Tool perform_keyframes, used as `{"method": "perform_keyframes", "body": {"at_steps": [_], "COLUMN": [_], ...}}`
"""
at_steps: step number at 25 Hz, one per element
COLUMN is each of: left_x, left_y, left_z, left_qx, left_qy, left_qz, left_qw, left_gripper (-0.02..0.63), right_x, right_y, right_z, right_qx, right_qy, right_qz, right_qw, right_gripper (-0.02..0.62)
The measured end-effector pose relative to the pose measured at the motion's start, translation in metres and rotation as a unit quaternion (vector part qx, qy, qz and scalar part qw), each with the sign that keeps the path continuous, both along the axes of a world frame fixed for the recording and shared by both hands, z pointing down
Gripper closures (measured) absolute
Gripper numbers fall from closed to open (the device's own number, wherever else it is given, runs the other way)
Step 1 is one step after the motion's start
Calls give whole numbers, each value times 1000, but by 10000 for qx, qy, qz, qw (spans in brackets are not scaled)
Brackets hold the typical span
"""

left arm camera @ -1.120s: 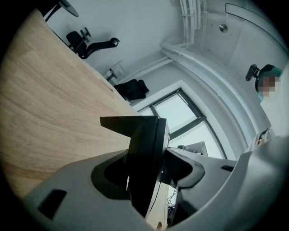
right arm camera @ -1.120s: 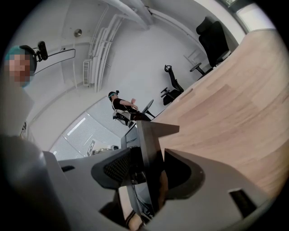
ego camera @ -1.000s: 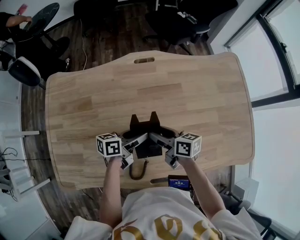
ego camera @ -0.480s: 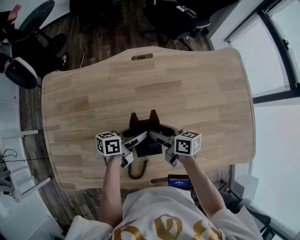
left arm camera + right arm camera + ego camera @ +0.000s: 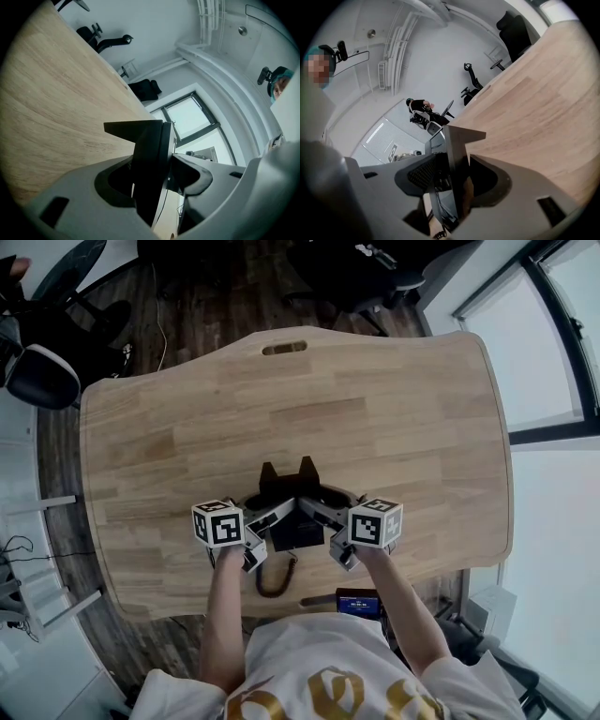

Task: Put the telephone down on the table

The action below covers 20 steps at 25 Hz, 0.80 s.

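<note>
Right, no bin or tray to report, just the wooden table [image 5: 375, 409] w/ a slot near its far edge. The black telephone [image 5: 295, 532] is over the near part of the table, about mid-width, carried btw both grippers. Its two upright cradle prongs [image 5: 286, 476] point away from the person. Its coiled cord [image 5: 275, 582] hangs in a loop at the near edge. Can't tell if its base touches the wood yet. L gripper [image 5: 154, 159]: in the left gripper view the grey jaws stand fairly wide, clamped on the phone's thin black edge, one pad each side. R gripper [image 5: 453, 157]: same in the right gripper view, jaws wide and pressing on the opposite edge of the phone, w/ a bit of cord below. In the head view the two come in from L and R, angled in toward each other and dipping slightly, so they make a shallow V w/ the phone at the tip. L marker cube [image 5: 217, 524] and R marker cube [image 5: 375, 521] sit about level w/ each other, either side of the phone. Both forearms reach fwd from the person's white shirt [image 5: 319, 671], L forearm [image 5: 223, 615] nearly straight, R forearm [image 5: 403, 606] slanted inward. Dark office chairs [image 5: 356, 277] stand on the floor past the far edge. A small device w/ a blue screen [image 5: 356, 604] shows just below the near edge.
</note>
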<state>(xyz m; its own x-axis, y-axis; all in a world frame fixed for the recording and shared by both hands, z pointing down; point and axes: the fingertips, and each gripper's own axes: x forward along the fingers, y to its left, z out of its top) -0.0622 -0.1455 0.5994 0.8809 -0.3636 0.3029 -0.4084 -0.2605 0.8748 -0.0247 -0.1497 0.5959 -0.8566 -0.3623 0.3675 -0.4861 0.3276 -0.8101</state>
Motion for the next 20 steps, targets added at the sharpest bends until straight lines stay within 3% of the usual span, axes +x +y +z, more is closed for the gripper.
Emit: {"method": "perform_keyframes", "body": {"at_steps": [20], "left_x": [0], "left_y": [-7], "left_z": [14], "left_qx": [-218], "left_qy": [-27], "left_qz": [-124], "left_qw": [9997], "left_gripper": [379], "right_x": [3], "right_y": [-4], "right_z": [13], "right_qx": [-78], "right_qy": [134], "right_qz": [126], "right_qw": [9998], "right_gripper": [383]}}
